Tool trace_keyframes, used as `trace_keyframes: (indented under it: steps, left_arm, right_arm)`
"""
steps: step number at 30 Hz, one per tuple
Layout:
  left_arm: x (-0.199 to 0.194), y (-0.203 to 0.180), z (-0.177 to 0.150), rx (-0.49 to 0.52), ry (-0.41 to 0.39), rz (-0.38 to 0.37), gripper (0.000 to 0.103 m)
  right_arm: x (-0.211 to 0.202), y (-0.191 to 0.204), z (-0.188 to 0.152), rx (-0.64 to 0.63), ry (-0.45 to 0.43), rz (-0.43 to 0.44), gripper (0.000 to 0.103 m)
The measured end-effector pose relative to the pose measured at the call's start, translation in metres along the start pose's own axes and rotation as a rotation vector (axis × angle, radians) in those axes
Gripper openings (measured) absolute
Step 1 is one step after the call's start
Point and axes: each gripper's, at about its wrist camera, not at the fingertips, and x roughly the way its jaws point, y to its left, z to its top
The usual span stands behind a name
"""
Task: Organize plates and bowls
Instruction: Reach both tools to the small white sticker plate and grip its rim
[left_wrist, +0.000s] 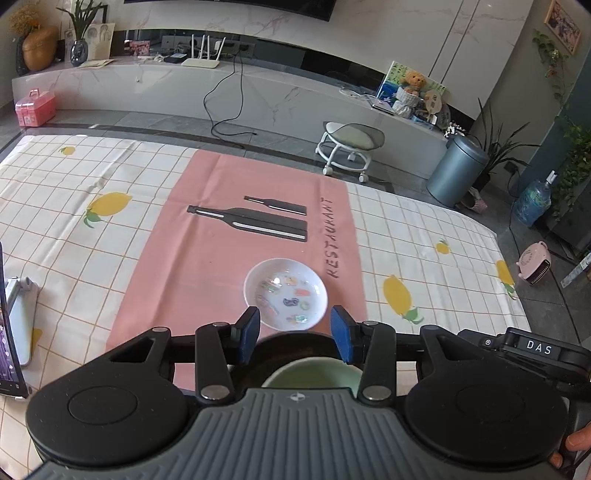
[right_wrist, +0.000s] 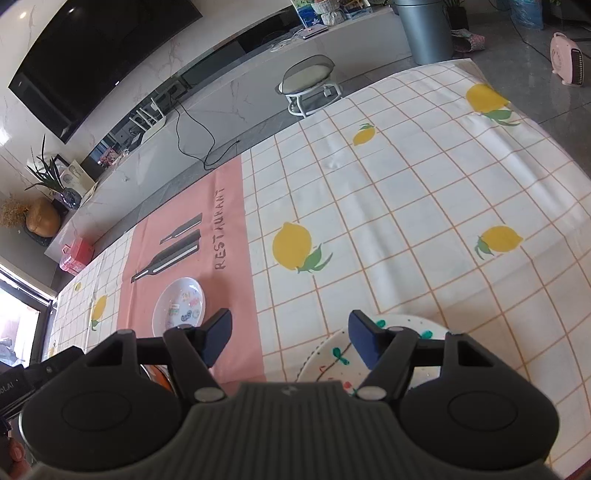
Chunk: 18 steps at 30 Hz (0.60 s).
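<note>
- left tool (left_wrist: 294, 332) released, hovering over green bowl (left_wrist: 314, 373) inside dark bowl; small plate (left_wrist: 285, 293) just beyond.
- right tool (right_wrist: 290, 338) released above painted plate (right_wrist: 332, 358) (worktop edge).
- likely next: grip a rim, stack.

I read "RESTAURANT" along the pink placemat (left_wrist: 236, 229)'s right edge. A black device (left_wrist: 532, 347) beside the gripper is labelled "DAS".

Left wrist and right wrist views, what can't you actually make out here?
- Left wrist: green bowl and dark dish under it, mostly hidden by the left gripper.
- Right wrist: painted plate half covered by the right gripper; orange item hidden behind its fingers.
</note>
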Motion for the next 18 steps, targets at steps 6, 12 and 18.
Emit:
trace_keyframes:
  steps: [6, 12, 18]
  left_arm:
    - [0.029, 0.03, 0.014, -0.066, 0.029, -0.037, 0.049]
    - [0.063, 0.05, 0.02, -0.137, 0.07, -0.075, 0.049]
    - [0.096, 0.061, 0.023, -0.168, 0.109, -0.115, 0.049]
  right_arm:
    - [0.043, 0.021, 0.024, -0.036, 0.09, -0.015, 0.07]
    - [0.084, 0.047, 0.038, -0.108, 0.174, -0.015, 0.07]
    - [0.116, 0.065, 0.051, -0.123, 0.243, 0.025, 0.067]
